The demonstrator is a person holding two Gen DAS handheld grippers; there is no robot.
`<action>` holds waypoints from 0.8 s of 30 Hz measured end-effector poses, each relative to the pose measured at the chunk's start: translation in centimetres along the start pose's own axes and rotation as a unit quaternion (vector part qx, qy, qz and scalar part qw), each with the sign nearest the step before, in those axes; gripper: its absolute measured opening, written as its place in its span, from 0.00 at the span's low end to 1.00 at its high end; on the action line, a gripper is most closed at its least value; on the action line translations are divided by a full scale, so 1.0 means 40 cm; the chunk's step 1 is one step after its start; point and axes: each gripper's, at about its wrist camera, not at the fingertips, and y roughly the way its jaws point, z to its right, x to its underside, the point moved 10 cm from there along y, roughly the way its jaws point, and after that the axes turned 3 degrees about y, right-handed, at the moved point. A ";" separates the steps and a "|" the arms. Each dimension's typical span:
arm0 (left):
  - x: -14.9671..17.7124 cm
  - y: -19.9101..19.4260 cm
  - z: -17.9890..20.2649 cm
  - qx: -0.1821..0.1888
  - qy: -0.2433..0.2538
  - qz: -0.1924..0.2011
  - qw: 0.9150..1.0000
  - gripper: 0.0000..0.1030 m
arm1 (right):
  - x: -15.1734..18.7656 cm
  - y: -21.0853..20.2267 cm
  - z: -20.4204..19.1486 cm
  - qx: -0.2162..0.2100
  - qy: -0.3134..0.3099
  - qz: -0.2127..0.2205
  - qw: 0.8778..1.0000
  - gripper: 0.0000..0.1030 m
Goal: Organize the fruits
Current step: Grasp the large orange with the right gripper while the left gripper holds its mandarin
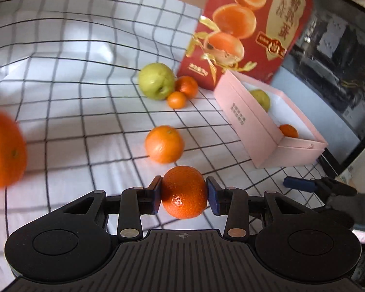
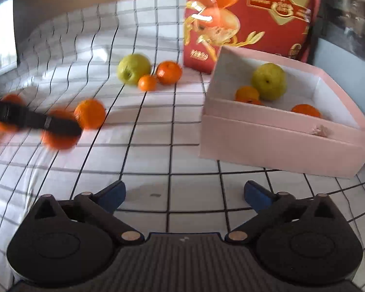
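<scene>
My left gripper (image 1: 184, 193) is shut on a small orange (image 1: 184, 192) and holds it above the checked cloth; in the right wrist view it shows blurred at the left (image 2: 58, 127). My right gripper (image 2: 185, 194) is open and empty over the cloth, in front of the pink box (image 2: 279, 143). The box holds a green pear (image 2: 269, 81) and three small oranges (image 2: 247, 93). On the cloth lie a green pear (image 1: 156, 80), two small oranges (image 1: 187, 86) beside it, an orange (image 1: 164, 144) nearer me and a big orange (image 1: 4, 149) at the left edge.
A tall red gift box (image 1: 250, 24) printed with oranges stands behind the pink box (image 1: 267, 126). A dark screen (image 1: 340, 56) stands at the right. The white cloth (image 1: 73, 85) with a black grid is wrinkled at the far left.
</scene>
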 end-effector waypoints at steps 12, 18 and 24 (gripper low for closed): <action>0.065 -0.125 0.036 -0.142 -0.072 0.119 0.980 0.42 | -0.004 -0.007 -0.065 -0.093 -0.049 -0.001 0.994 1.00; 0.099 -0.120 0.074 -0.173 -0.084 0.135 0.972 0.42 | 0.000 -0.003 -0.075 -0.081 -0.075 -0.007 0.994 1.00; 0.112 -0.128 0.061 -0.205 -0.073 0.132 0.967 0.42 | 0.003 -0.009 -0.067 -0.094 -0.074 -0.009 0.993 1.00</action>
